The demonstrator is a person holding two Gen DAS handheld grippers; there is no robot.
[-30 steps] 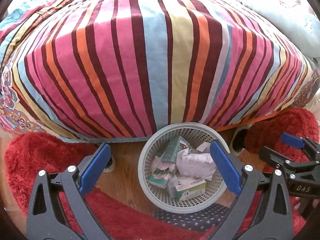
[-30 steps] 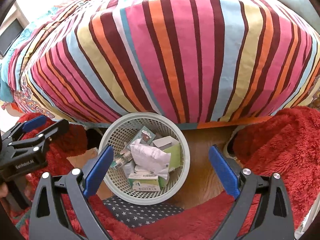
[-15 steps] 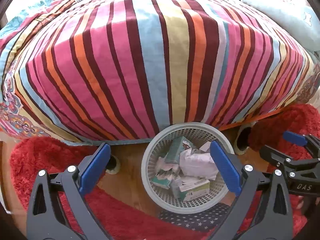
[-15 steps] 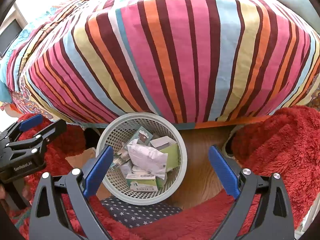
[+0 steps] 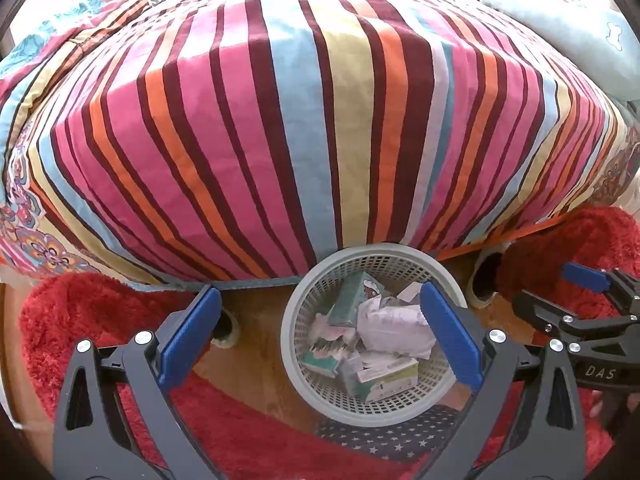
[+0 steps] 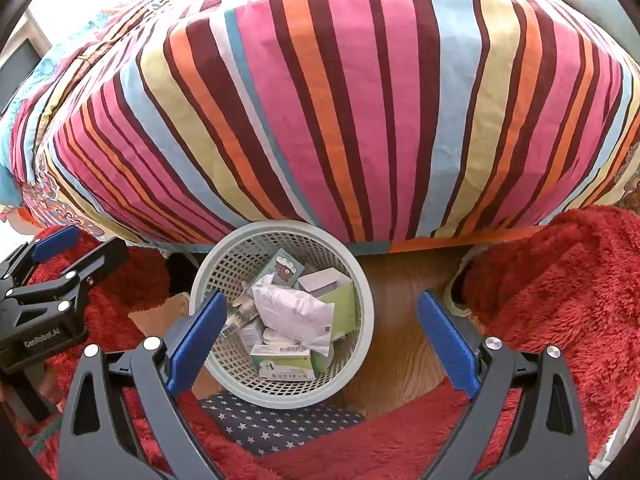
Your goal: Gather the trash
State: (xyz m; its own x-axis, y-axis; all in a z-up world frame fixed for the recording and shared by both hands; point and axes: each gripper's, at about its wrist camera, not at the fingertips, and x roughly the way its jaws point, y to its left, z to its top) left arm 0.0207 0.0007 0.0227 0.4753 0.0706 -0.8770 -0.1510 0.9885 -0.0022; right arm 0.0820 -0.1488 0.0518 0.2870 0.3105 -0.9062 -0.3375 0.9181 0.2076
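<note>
Both grippers, left gripper (image 5: 320,330) and right gripper (image 6: 320,330), pulled back and up from a second ago, jaws spread wide, grasping nothing. Trash cartons and crumpled wrapper (image 6: 294,314) settled inside mesh wastebasket (image 6: 362,344) against striped bedspread (image 6: 340,100). Collection likely complete.

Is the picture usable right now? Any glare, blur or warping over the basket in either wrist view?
Left wrist view: the basket and its trash are sharp, evenly lit; fisheye bulges the striped bedspread, corners are black. Right wrist view: basket also sharp; the upper-left background is blown out white, away from the basket.
</note>
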